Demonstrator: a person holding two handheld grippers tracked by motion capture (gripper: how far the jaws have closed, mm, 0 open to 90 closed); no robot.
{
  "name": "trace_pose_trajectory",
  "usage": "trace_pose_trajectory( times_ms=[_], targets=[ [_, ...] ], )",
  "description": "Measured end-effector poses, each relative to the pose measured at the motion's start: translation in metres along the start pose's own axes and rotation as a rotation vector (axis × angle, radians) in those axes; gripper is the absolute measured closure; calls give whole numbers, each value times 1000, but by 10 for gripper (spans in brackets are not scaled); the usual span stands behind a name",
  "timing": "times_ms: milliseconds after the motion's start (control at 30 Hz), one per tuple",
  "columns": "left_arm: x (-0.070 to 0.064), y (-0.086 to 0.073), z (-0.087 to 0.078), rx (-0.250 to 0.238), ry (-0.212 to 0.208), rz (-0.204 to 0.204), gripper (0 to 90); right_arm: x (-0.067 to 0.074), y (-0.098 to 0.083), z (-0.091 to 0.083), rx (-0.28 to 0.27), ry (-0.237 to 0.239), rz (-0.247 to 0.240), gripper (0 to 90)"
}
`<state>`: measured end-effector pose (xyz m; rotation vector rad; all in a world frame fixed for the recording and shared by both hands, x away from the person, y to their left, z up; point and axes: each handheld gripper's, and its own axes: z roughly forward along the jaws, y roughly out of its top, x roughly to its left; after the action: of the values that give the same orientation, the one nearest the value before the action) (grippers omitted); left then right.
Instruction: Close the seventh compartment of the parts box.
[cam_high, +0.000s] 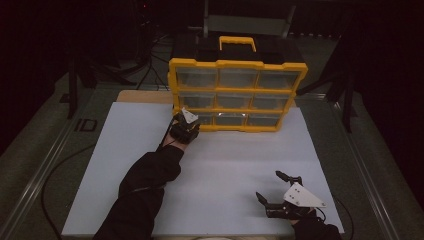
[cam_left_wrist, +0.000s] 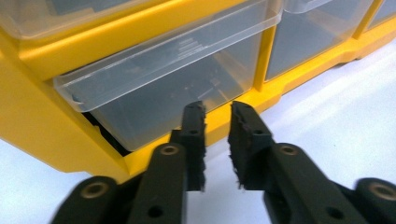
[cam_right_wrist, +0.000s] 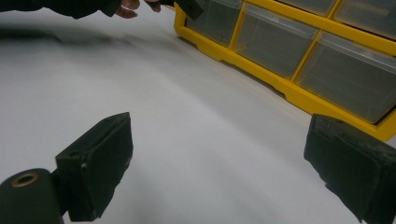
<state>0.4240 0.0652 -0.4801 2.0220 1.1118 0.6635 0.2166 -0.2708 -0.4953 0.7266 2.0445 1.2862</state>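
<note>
A yellow drawer cabinet (cam_high: 237, 65) with clear plastic drawers stands at the back of the white sheet (cam_high: 225, 160). Its bottom-left drawer (cam_left_wrist: 173, 88) sits pulled out a little, a dark gap showing along its left side. My left gripper (cam_left_wrist: 217, 112) points at the lower front of that drawer, jaws a small way apart with nothing between them. In the high view the left gripper (cam_high: 184, 121) is right at the cabinet's bottom-left corner. My right gripper (cam_high: 268, 185) lies near the sheet's front right, jaws wide apart and empty; its pads (cam_right_wrist: 100, 163) frame bare sheet.
The cabinet's yellow frame (cam_right_wrist: 289, 88) runs across the top right of the right gripper view, with the other hand at its far end. A carry handle (cam_high: 237, 42) tops the cabinet. Metal rails edge the table on both sides, and the surroundings are dark.
</note>
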Motion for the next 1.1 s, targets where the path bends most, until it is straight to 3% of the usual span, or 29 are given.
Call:
trace_pose_trajectory(
  times_ms=[367,500,633,900,1100],
  targets=[
    [-2,-3,-4,-3,21,-17,538,1,0,0,3,2,-2,80],
    [1,-6,-5,-2,-12,-19,485,1,0,1,2,2,-2,80],
    [2,-9,-5,9,-36,-20,370,1,0,0,4,1,1,80],
    [4,-8,-6,44,-86,-32,22,1,0,0,3,-1,-1,80],
    [5,-8,-9,40,-113,-15,0,0,0,0,3,-3,-2,80]
  ],
)
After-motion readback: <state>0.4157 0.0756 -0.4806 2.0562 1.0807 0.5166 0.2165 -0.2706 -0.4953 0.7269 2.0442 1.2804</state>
